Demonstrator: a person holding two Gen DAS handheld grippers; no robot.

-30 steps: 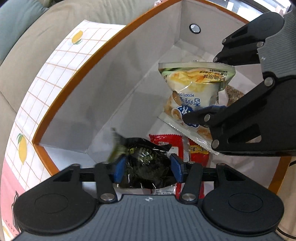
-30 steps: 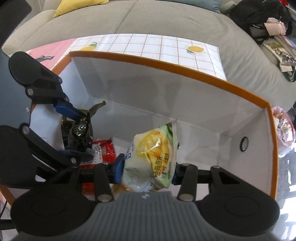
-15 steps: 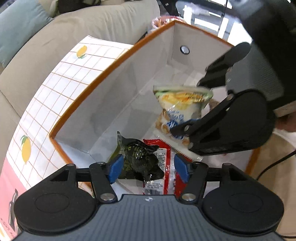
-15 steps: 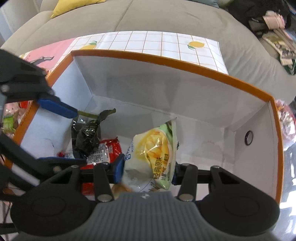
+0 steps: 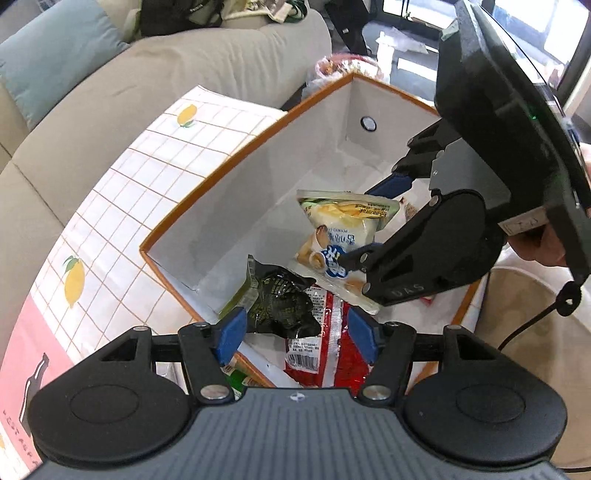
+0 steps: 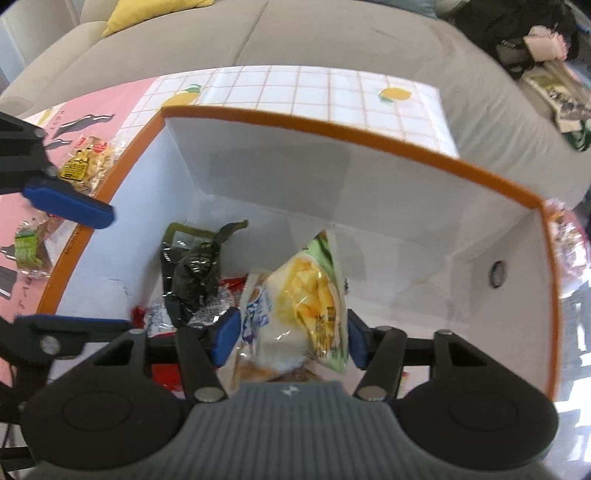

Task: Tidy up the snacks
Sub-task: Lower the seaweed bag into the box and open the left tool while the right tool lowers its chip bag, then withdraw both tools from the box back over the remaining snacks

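The chip bag inside the orange-rimmed box carries Chinese characters on a yellow band near its top and larger ones in a blue roundel lower down. A barcode label sits on the red packet beside it; its digits are too small to read.

Both pictures are brightly lit by daylight. Strong glare is seen at a window at the top. Soft shadows are cast inside the white box. Edges are bent round by the lens. The right view is slightly blurred.
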